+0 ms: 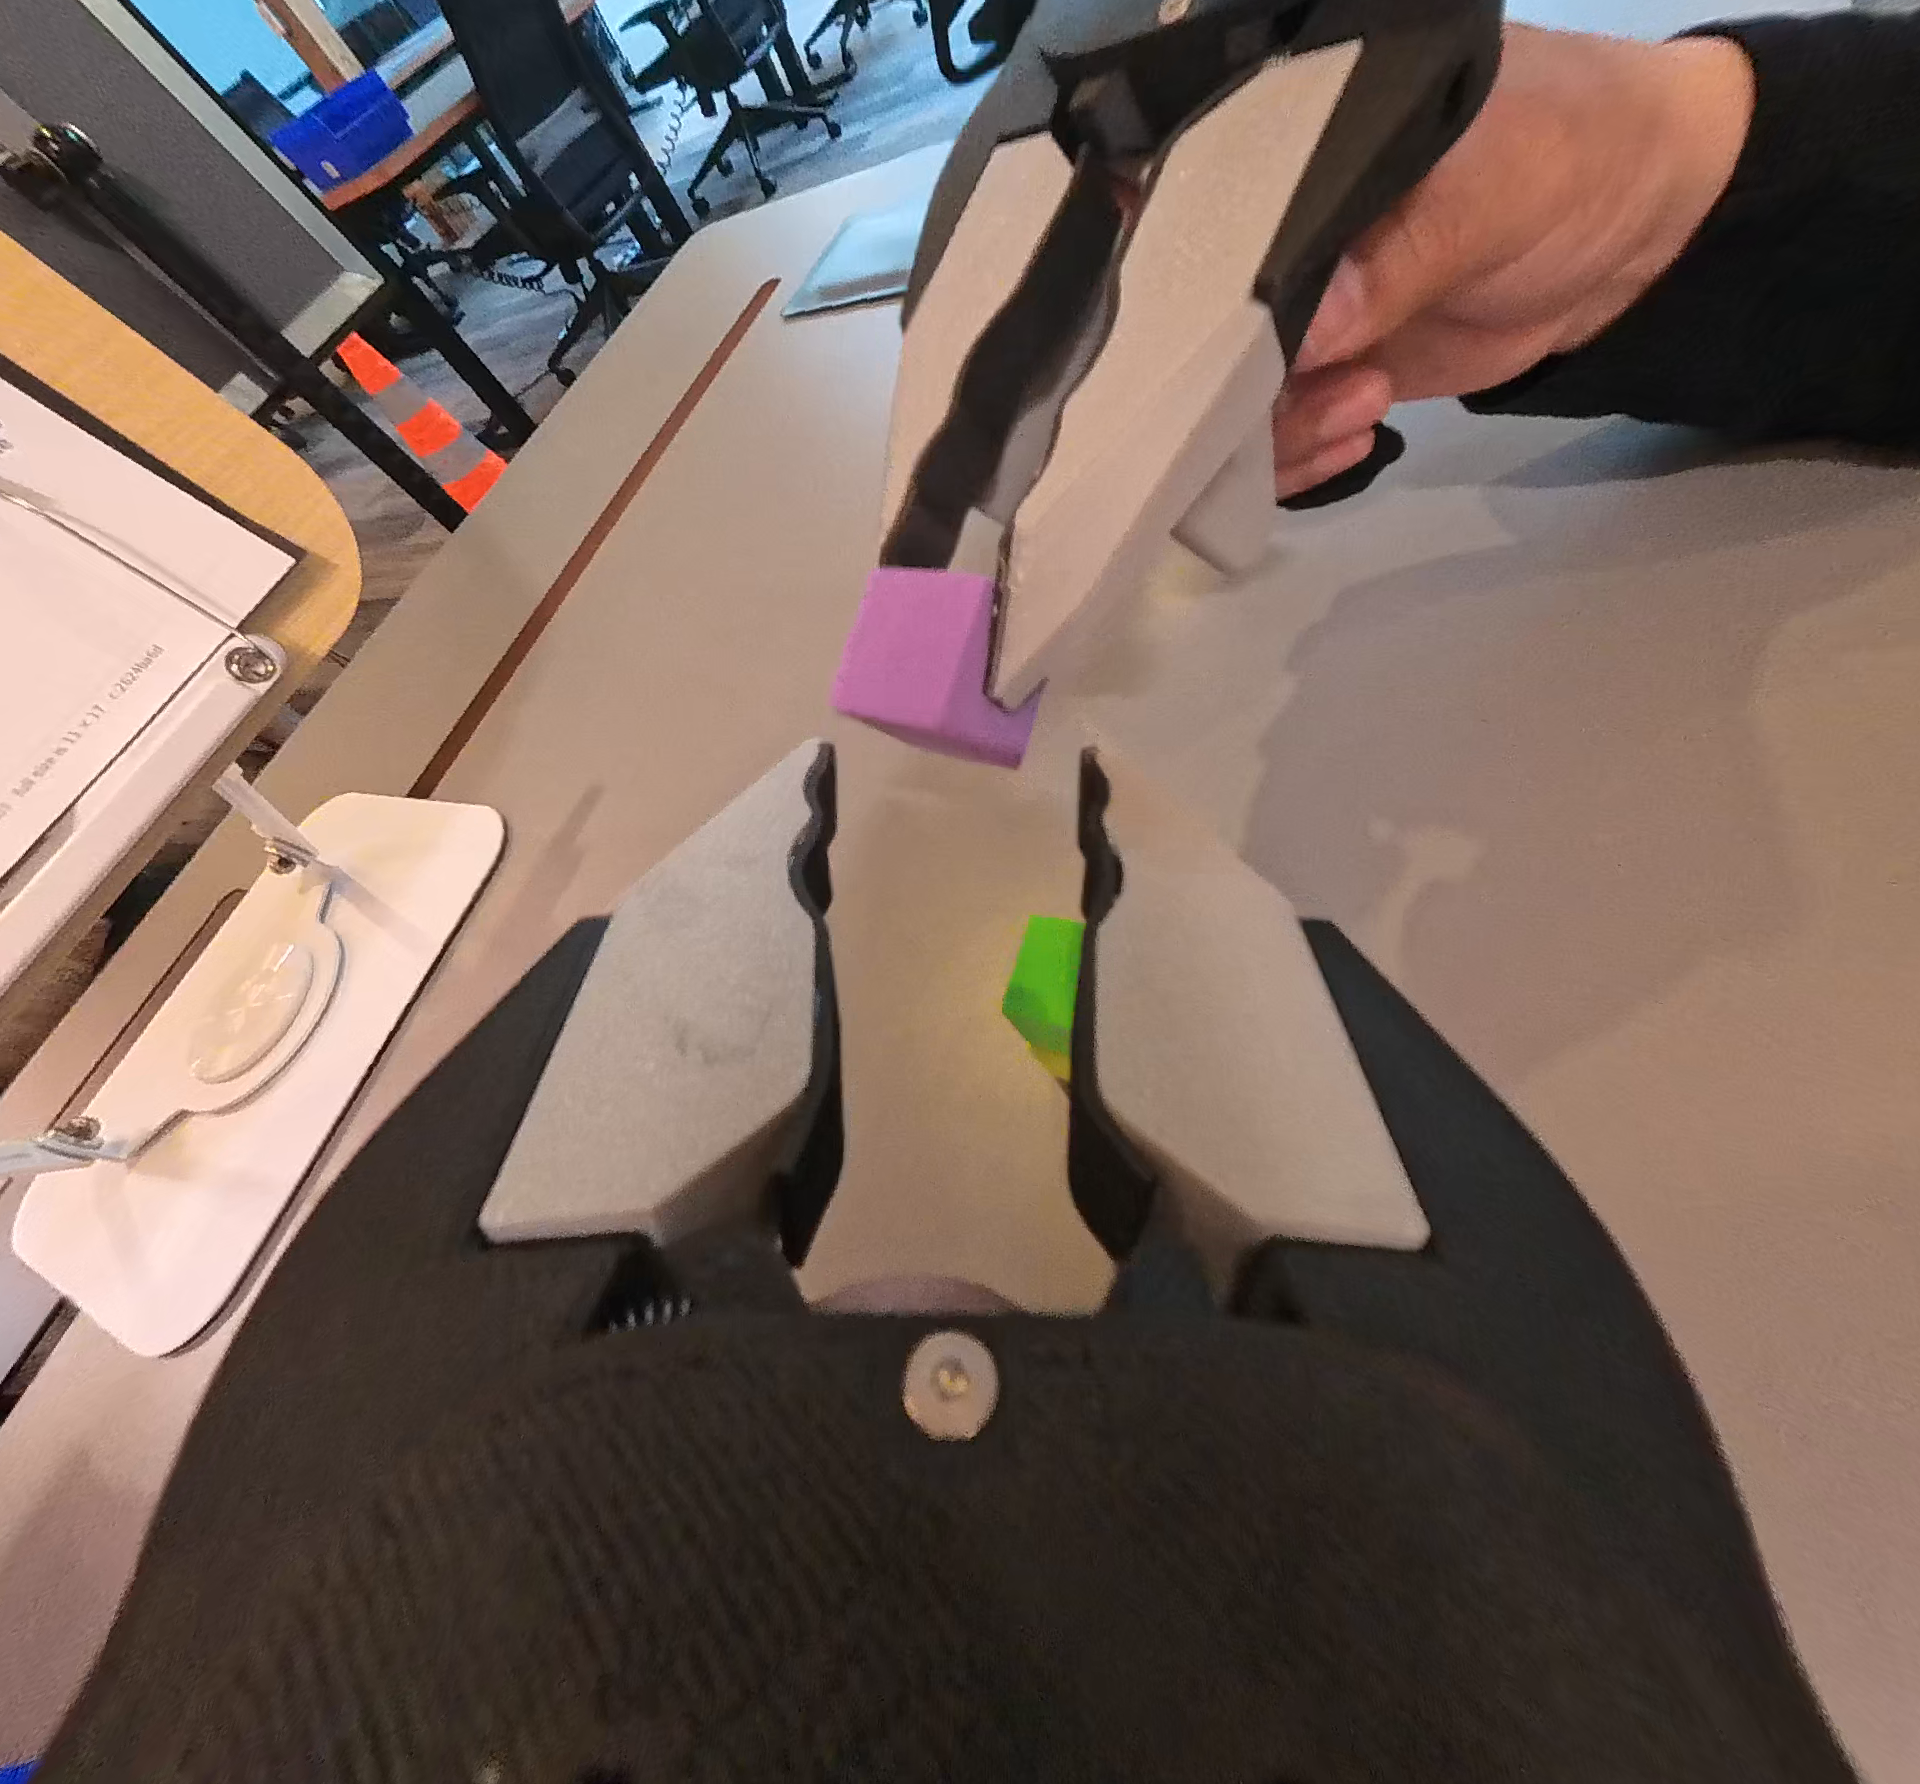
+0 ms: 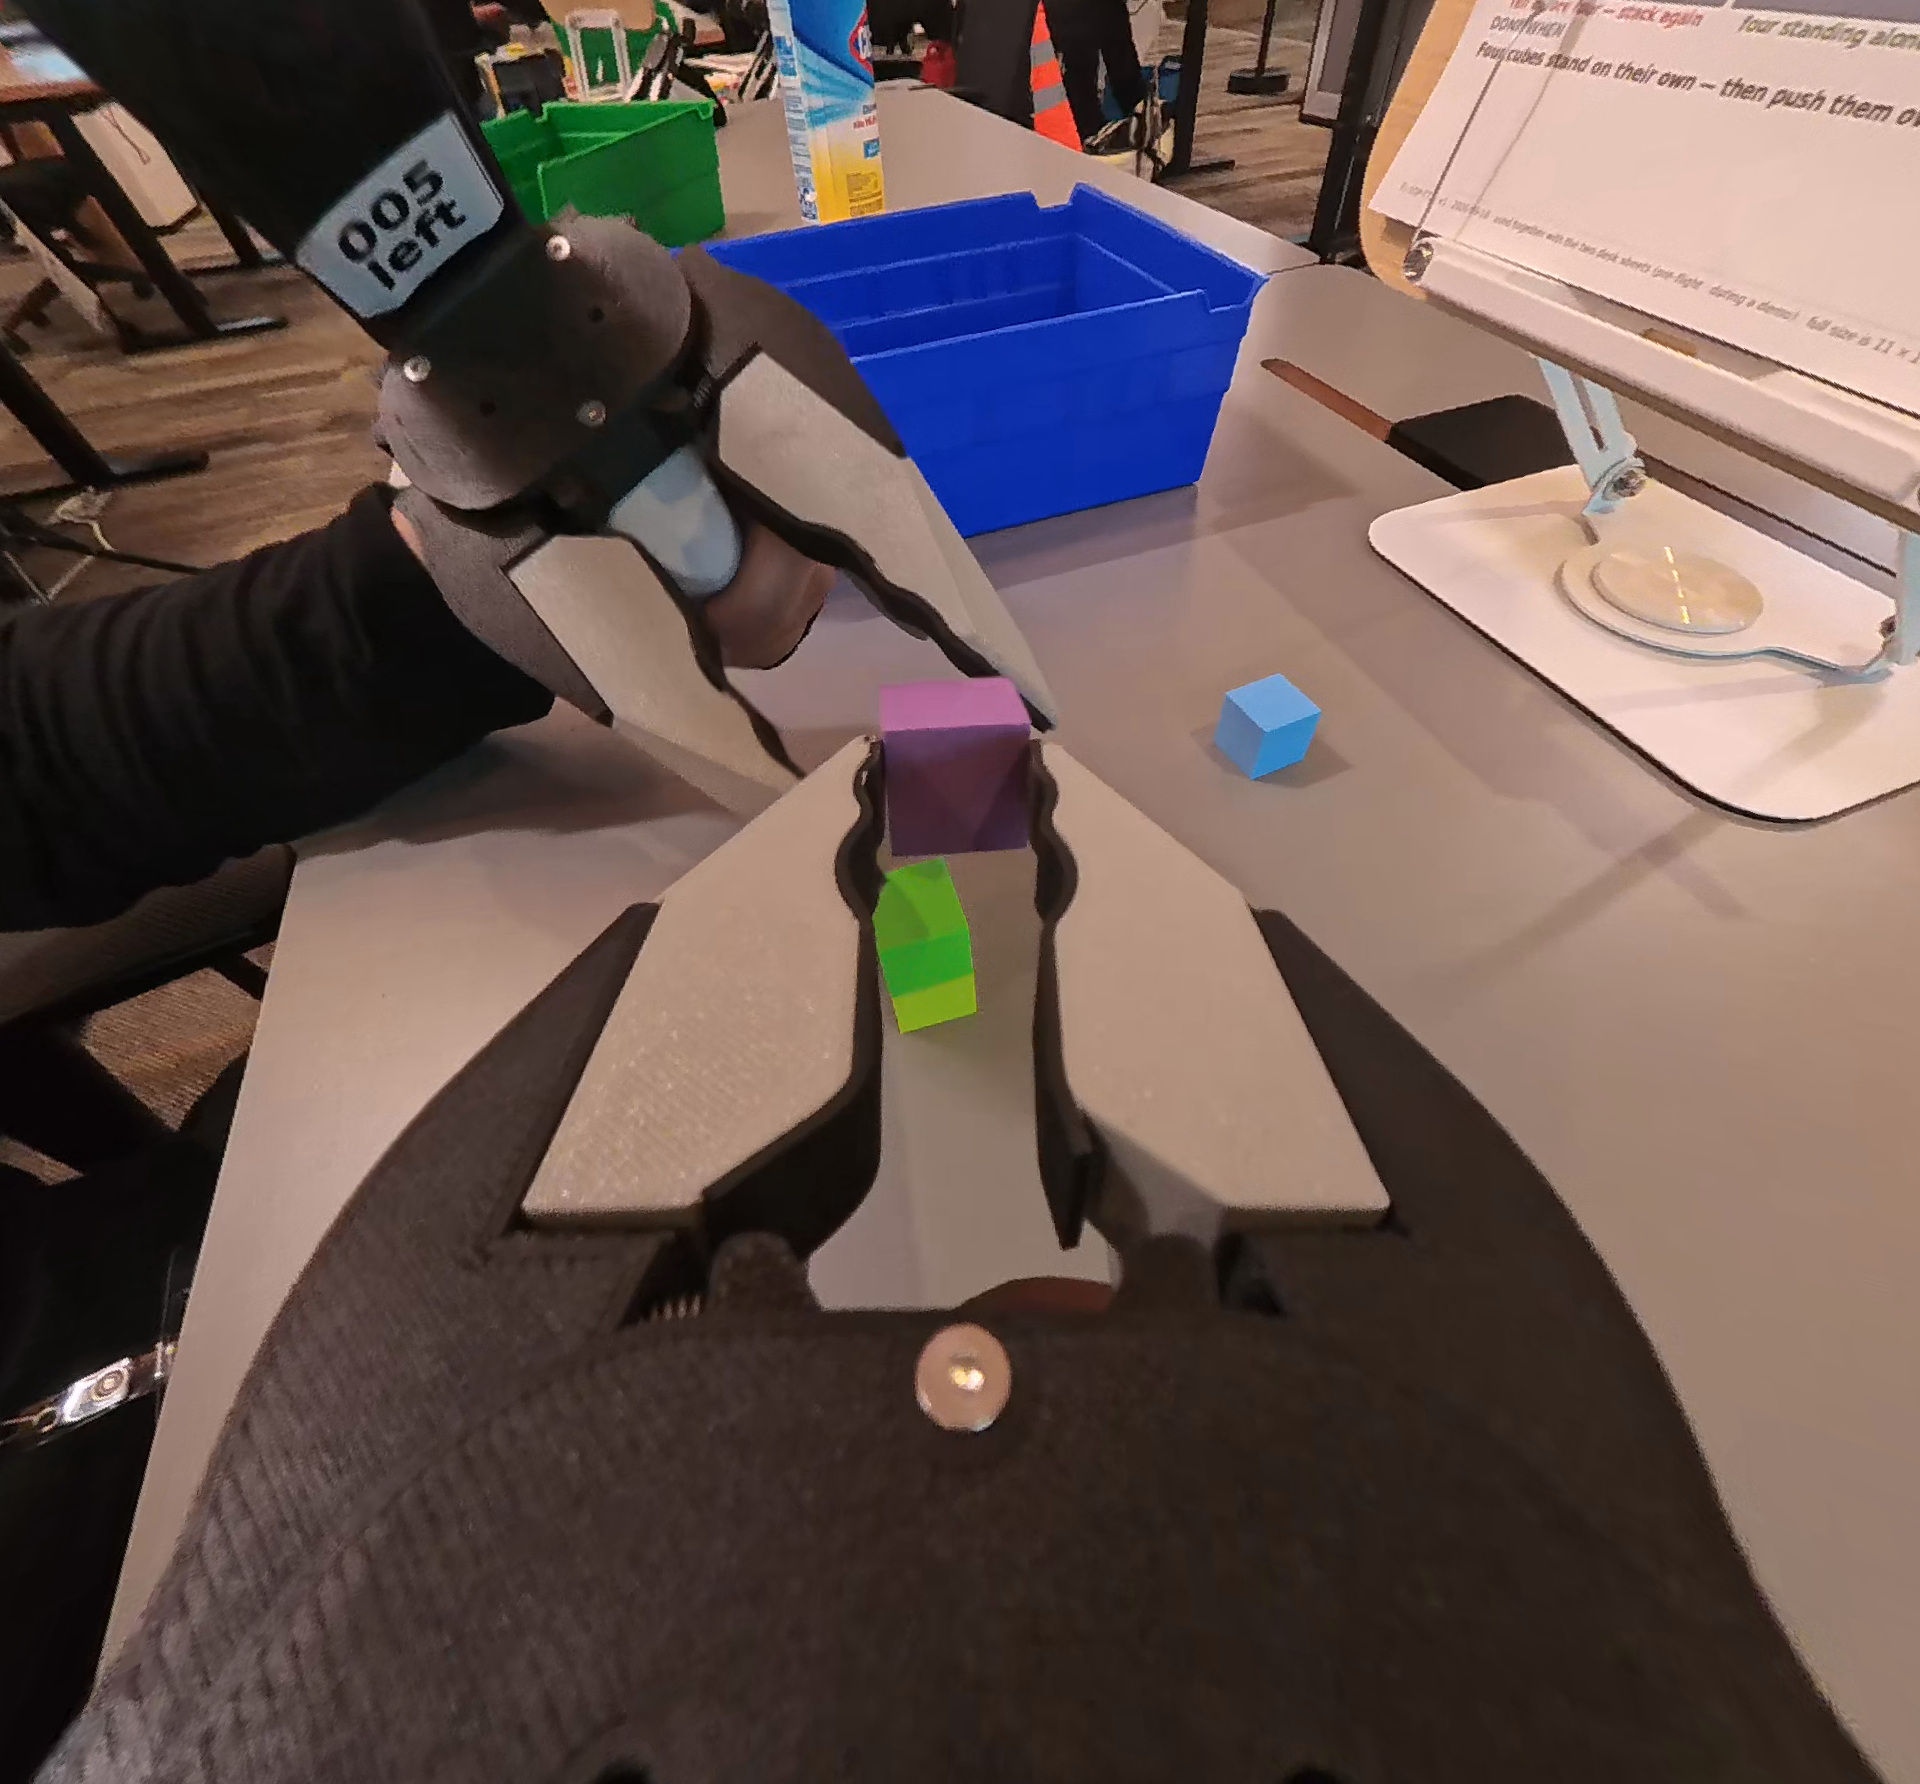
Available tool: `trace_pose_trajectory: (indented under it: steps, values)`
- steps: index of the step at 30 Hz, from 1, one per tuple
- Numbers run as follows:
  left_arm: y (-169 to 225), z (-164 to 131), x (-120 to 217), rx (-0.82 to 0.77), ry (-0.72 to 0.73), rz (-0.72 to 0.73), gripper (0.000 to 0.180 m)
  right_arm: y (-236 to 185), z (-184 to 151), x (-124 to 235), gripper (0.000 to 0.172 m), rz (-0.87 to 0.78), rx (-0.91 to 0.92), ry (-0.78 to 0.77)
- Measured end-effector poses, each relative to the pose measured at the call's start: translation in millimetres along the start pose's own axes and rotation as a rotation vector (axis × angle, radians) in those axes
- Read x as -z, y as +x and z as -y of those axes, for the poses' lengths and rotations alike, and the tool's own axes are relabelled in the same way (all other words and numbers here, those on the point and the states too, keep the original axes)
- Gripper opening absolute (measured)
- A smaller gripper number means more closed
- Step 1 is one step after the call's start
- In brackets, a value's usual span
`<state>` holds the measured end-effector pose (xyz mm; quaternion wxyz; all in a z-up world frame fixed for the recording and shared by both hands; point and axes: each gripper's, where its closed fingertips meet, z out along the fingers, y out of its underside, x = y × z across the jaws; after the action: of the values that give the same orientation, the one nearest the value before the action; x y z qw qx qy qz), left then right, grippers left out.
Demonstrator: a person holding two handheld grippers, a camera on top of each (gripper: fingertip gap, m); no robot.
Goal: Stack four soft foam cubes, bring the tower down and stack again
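Right gripper (image 2: 956,778) held the purple foam cube (image 2: 954,768) by two opposite faces, above a green cube (image 2: 920,945) on the table (image 2: 1455,1007). Left gripper (image 1: 956,778) stood wide, empty. Blue cube (image 2: 1265,724) lay apart, toward the stand. Judged light, squashy: pinch flat sides gently, mid-height.

Black ribbed gripper bodies — grey wedge fingers (image 2: 727,1007) with wavy black pads, a silver screw (image 2: 962,1376), black sleeves (image 2: 208,654).

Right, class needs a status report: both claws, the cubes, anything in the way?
Right claw shut on purple cube, above green-on-yellow-green stack. Left claw open, empty. Blue cube loose. Path clear.
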<state>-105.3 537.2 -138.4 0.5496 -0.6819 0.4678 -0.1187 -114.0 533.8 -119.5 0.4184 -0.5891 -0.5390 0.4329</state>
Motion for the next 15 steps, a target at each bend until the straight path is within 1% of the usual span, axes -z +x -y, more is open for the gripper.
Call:
trace_pose_trajectory:
  steps: [1,5,8,11,13,15]
  values:
    - [0.4,-2.2,-0.5,0.0,-0.01,-0.003,0.049,0.1,1.4,1.5,0.024,0.007,-0.009,0.009]
    - [6.7,-12.6,3.4,-0.004,-0.056,-0.06,0.056,-2.4,4.5,7.0,0.024,0.034,-0.009,0.018]
    - [0.3,-23.3,9.3,0.028,-0.084,-0.062,0.057,-1.5,-2.8,7.5,0.024,0.015,0.056,-0.039]
    - [-13.5,-34.7,13.4,0.127,-0.109,-0.041,0.058,2.2,-15.8,4.9,0.024,-0.019,0.127,-0.131]
    - [-24.6,-43.4,15.3,0.213,-0.125,-0.016,0.058,1.0,-19.8,3.6,0.024,-0.014,0.15,-0.174]
    - [-41.9,-53.1,17.5,0.298,-0.144,0.056,0.056,-2.4,-18.7,2.7,0.024,0.012,0.155,-0.202]
